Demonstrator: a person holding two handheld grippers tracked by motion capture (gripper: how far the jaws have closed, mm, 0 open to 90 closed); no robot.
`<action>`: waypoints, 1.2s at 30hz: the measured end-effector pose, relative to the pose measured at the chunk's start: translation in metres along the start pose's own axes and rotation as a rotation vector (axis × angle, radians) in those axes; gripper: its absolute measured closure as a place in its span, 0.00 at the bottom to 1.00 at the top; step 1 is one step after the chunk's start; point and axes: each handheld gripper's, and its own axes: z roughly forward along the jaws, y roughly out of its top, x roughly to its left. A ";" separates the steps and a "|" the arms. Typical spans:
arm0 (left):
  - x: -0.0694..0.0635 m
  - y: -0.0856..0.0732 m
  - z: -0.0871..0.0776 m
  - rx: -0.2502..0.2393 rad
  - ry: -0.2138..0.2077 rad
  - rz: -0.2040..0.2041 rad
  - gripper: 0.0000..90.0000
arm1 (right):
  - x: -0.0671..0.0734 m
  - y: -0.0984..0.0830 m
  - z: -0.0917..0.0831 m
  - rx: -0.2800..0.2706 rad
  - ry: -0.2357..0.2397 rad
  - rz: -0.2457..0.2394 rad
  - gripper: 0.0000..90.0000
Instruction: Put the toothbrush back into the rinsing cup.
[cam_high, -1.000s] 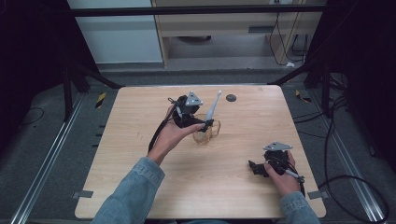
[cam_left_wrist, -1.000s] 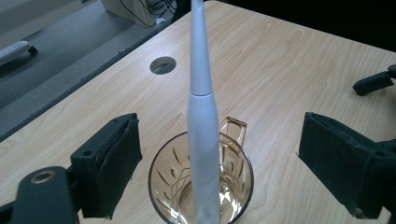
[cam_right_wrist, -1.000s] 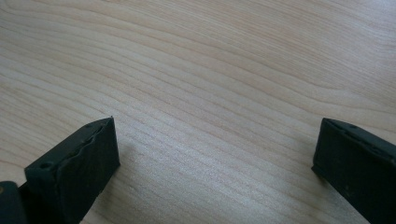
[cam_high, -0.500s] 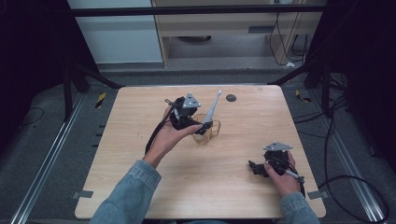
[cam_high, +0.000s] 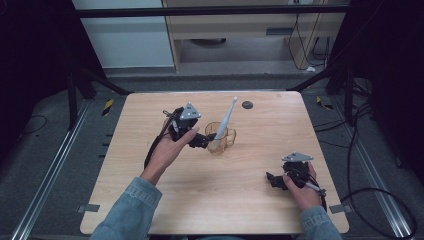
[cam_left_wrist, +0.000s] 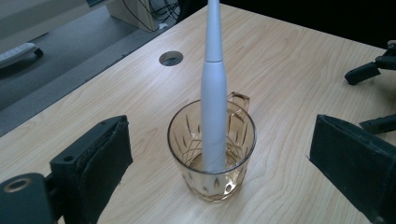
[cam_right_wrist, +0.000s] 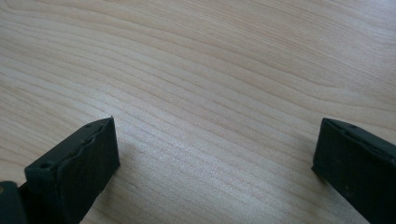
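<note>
An amber cut-glass cup (cam_high: 222, 139) stands upright near the middle of the wooden table (cam_high: 260, 210). A white toothbrush-like stick (cam_high: 227, 116) leans in it, top tilted away to the right. My left gripper (cam_high: 202, 141) lies just left of the cup. In the left gripper view its jaws (cam_left_wrist: 222, 140) stand wide apart, and the cup (cam_left_wrist: 212, 182) and white stick (cam_left_wrist: 214, 93) sit just ahead, touching neither pad. These jaws have just been opening. My right gripper (cam_high: 274, 180) rests near the front right edge, its jaws (cam_right_wrist: 215, 140) open over bare wood.
A round cable hole (cam_high: 247, 104) sits in the table behind the cup. A cabinet and cables stand on the floor beyond the far edge. The right gripper's black jaws (cam_left_wrist: 373, 70) show far off in the left gripper view.
The left hand has drawn back to the left, away from the cup, and its jaws have spread. The cup and stick stay put. The right hand has not moved.
</note>
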 end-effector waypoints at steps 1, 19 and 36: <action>0.001 -0.002 -0.001 0.002 0.005 -0.001 0.05 | 0.000 0.000 0.000 0.000 0.000 0.000 0.00; 0.010 -0.039 -0.010 -0.003 0.013 -0.042 0.06 | 0.000 0.000 0.000 0.000 0.000 0.000 0.00; 0.014 -0.069 -0.001 0.050 0.028 -0.068 0.07 | 0.000 0.000 0.000 0.000 0.000 0.001 0.00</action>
